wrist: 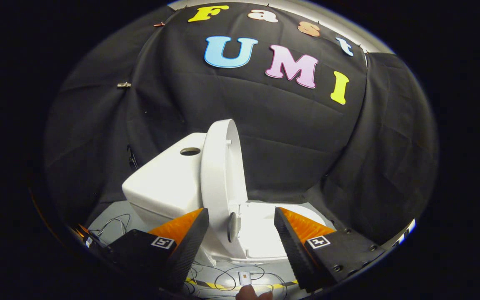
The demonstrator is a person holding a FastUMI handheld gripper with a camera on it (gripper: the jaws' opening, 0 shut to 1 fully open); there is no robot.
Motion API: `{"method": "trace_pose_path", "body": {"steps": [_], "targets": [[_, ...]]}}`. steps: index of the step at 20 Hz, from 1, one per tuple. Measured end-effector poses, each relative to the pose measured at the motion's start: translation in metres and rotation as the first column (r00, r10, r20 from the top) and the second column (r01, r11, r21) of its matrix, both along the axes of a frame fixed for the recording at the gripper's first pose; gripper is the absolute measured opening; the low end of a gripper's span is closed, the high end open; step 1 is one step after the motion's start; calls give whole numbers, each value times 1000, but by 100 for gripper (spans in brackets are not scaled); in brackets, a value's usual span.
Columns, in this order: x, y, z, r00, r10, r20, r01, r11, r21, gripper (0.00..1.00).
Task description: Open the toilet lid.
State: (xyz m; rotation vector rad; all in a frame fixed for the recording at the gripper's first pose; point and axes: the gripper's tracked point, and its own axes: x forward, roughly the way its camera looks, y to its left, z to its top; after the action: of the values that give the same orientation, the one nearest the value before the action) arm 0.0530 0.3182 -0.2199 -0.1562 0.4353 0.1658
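Just ahead of the fingers, the toilet lid [220, 175] is being seen raised, standing upright against the white tank [165, 183]. Nothing is being gripped by the gripper [241, 233]: its fingers are being held wide apart, released, with the lid's lower edge and the open seat [265, 233] lying between and beyond them. Loose cables [223, 279] are being shown on the floor below, near a yellow-black striped tape [219, 286].

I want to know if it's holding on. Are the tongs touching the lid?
Cannot tell. In the gripper view the open tongs straddle the raised lid, its edge close by the left finger; neither contact nor gap shows plainly.
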Motion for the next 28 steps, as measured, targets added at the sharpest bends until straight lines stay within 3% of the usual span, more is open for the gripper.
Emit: {"method": "trace_pose_path", "body": {"steps": [14, 28], "targets": [[3, -77, 143, 980, -26, 197, -5, 988, 152, 99], [-37, -176, 241, 933, -77, 352, -4, 975, 224, 99]]}}
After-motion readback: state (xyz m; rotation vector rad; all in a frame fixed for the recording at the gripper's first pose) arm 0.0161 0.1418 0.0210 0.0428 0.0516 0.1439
